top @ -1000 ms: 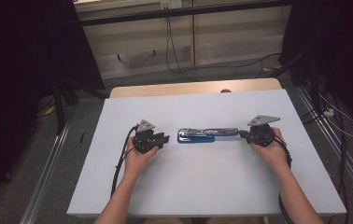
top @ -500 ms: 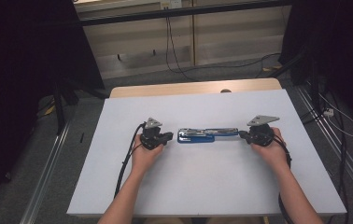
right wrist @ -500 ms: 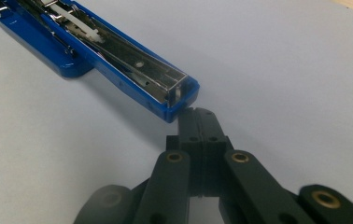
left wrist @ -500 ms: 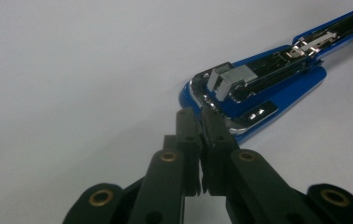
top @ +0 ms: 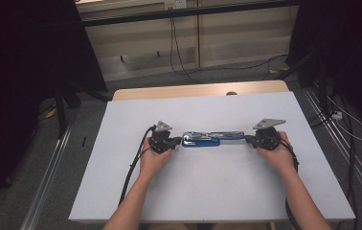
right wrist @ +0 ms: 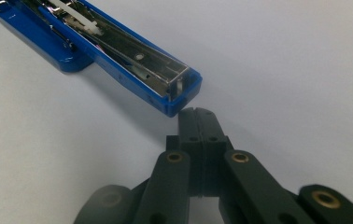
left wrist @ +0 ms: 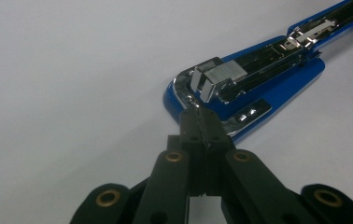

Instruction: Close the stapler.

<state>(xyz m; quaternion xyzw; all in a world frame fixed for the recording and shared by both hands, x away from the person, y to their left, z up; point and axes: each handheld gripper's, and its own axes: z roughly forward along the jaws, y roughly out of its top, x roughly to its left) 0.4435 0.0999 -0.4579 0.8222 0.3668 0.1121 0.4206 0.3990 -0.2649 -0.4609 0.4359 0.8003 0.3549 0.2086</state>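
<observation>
A blue stapler [top: 212, 139] lies opened out flat along the middle of the white table [top: 217, 191], its chrome staple channel facing up. My left gripper [top: 178, 141] is at the stapler's left end. In the left gripper view its jaws [left wrist: 201, 116] have just been closing and stand shut with nothing between them, tips touching the chrome rim of the stapler [left wrist: 258, 79]. My right gripper [top: 247, 138] rests at the right end. In the right gripper view it [right wrist: 197, 114] is shut and empty, just short of the stapler's blue tip [right wrist: 118, 60].
A wooden strip [top: 193, 91] borders the table's far edge. Metal rails run along the floor on both sides, and cables [top: 342, 120] lie on the floor at the right and behind. White surface stretches in front of and behind the stapler.
My left gripper has slid right across the table until its tips meet the stapler's left end. The right gripper and the stapler have stayed where they were.
</observation>
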